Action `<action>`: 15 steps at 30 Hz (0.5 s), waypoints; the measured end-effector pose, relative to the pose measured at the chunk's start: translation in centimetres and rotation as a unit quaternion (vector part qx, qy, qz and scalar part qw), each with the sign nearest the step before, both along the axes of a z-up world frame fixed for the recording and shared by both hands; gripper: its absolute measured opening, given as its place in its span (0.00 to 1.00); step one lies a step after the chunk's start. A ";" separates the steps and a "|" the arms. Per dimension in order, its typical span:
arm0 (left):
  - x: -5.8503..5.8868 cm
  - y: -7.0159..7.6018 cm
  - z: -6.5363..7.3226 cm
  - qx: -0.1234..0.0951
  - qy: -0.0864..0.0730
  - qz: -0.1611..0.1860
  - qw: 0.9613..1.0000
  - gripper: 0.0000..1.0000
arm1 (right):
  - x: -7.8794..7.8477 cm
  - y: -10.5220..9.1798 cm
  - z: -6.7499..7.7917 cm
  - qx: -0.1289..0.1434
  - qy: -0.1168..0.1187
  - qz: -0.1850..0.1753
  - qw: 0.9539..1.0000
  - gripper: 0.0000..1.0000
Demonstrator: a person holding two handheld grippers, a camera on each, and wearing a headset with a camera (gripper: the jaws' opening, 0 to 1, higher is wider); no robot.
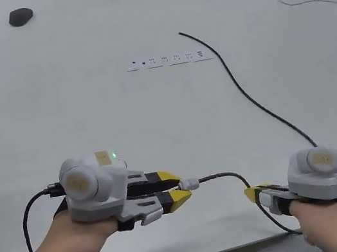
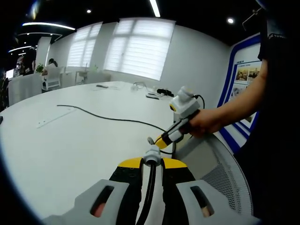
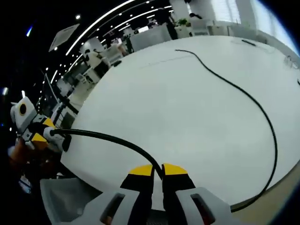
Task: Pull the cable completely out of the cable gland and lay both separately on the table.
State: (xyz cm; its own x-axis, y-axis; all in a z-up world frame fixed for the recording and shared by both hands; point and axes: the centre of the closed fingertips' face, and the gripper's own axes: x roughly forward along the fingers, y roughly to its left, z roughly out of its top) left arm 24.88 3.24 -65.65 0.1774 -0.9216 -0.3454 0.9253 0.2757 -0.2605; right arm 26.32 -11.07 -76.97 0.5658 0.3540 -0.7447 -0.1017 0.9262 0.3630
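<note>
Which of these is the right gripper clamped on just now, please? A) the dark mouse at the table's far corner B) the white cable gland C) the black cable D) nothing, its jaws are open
C: in the right gripper view the right gripper has its yellow-tipped jaws closed on the black cable, while the cable gland sits at the tips of the left gripper.

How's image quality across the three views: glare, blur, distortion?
Head view: even soft light, table and cable sharp, shadows faint. Left gripper view: windows blown out, table edge bowed by fisheye, cable gland at the left tool tips in focus. Right gripper view: dimmer, strong fisheye curve, ceiling lights stretched into streaks, left edge soft.
</note>
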 end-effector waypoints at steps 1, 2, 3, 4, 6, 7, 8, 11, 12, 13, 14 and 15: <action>0.0 0.0 0.0 0.001 0.000 0.000 1.000 0.15 | 0.0 0.3 0.2 -0.003 -0.004 0.005 1.000 0.01; 0.0 0.0 0.0 0.001 -0.001 0.000 1.000 0.15 | 0.0 0.4 0.3 -0.013 -0.010 0.017 1.000 0.01; 0.0 0.0 0.0 -0.001 0.000 0.000 1.000 0.15 | 0.0 0.4 0.3 -0.023 -0.014 0.031 0.999 0.01; 0.0 0.0 0.1 -0.001 0.000 0.001 1.000 0.15 | 0.0 0.6 0.4 -0.024 -0.018 0.034 0.999 0.01; 0.2 0.1 0.1 -0.002 0.000 0.002 1.000 0.15 | -0.1 0.6 0.5 -0.026 -0.021 0.038 0.999 0.02; 0.2 0.1 0.1 -0.003 0.000 0.003 1.000 0.15 | -0.1 0.6 0.5 -0.026 -0.022 0.041 0.999 0.02; 0.3 0.2 0.1 -0.004 0.000 0.004 1.000 0.15 | -0.2 0.6 0.5 -0.029 -0.025 0.045 0.998 0.02; 0.4 0.2 0.2 -0.004 -0.001 0.005 1.000 0.15 | -0.2 0.6 0.8 -0.039 -0.036 0.060 0.997 0.03; 0.4 0.2 0.3 -0.005 -0.002 0.006 1.000 0.15 | -0.3 0.6 0.9 -0.046 -0.035 0.068 0.996 0.03; 0.5 0.3 0.2 -0.005 -0.001 0.007 1.000 0.15 | -0.3 0.5 1.0 -0.053 -0.040 0.075 0.995 0.03; 0.5 0.3 0.2 -0.004 -0.002 0.008 1.000 0.15 | -0.4 0.6 1.4 -0.058 -0.047 0.088 0.993 0.03; 0.6 0.4 0.2 -0.003 -0.002 0.008 1.000 0.15 | -0.5 0.8 1.7 -0.057 -0.049 0.095 0.993 0.03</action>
